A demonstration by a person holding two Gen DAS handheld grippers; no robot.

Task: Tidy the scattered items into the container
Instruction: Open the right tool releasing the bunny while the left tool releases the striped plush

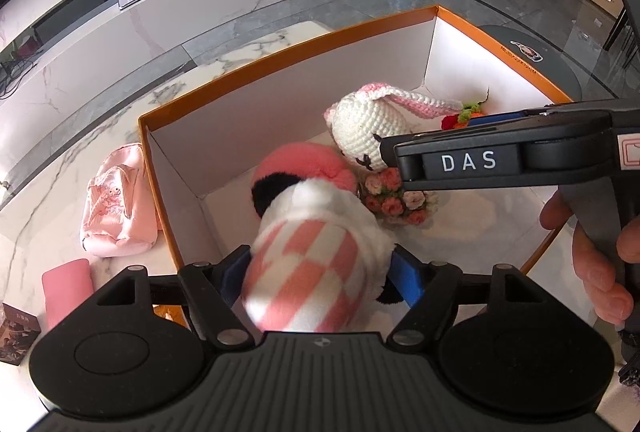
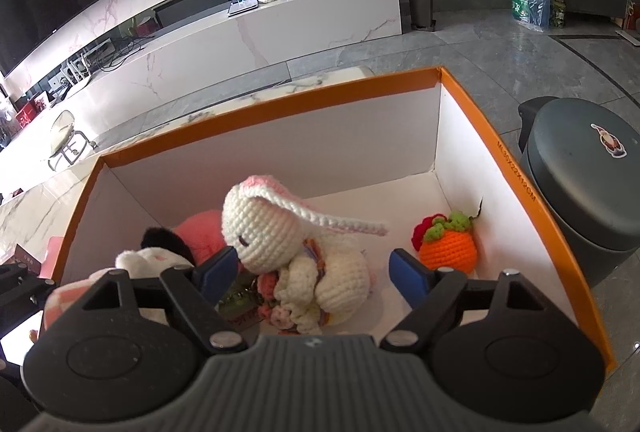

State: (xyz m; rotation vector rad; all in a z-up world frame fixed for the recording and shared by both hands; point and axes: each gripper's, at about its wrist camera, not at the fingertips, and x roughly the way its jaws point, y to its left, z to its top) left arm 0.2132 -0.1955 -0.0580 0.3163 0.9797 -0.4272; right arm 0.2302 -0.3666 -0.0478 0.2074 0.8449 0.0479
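Note:
An orange-rimmed white box (image 1: 280,56) (image 2: 280,100) stands on the marble table. My left gripper (image 1: 320,276) is shut on a pink-and-white checked plush toy (image 1: 316,264) and holds it over the box's near left part. My right gripper (image 2: 316,272) is open inside the box, its blue pads either side of a white crocheted bunny (image 2: 272,232) (image 1: 368,120) that lies on the box floor. A crocheted flower bunch (image 1: 394,200) lies under the bunny. A crocheted orange fruit (image 2: 450,244) sits in the box's right corner.
A pink fabric pouch (image 1: 118,200) and a pink block (image 1: 66,292) lie on the table left of the box. A brown small box (image 1: 16,332) sits at the far left. A dark round bin (image 2: 584,200) stands right of the box.

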